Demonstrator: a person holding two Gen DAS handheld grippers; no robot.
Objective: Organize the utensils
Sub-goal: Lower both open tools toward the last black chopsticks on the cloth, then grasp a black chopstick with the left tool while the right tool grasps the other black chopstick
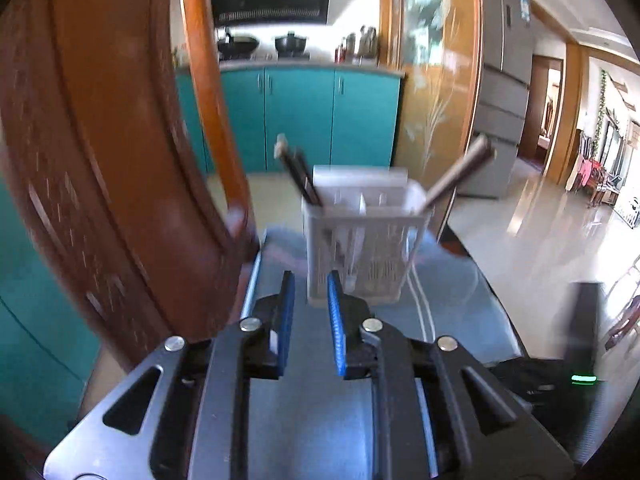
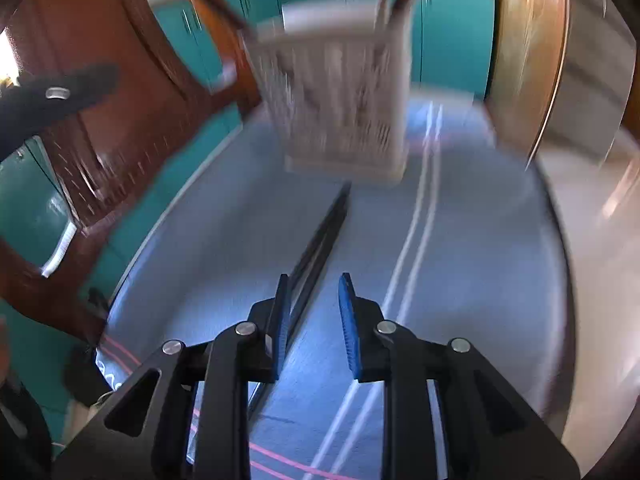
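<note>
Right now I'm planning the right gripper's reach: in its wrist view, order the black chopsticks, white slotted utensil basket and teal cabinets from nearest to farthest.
1. Black chopsticks, lying on the table, just left of the right gripper.
2. White slotted utensil basket, ahead, centre.
3. Teal cabinets, behind the basket.

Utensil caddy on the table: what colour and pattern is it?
White, with slotted lattice walls: the utensil caddy shows best in the left wrist view.
</note>
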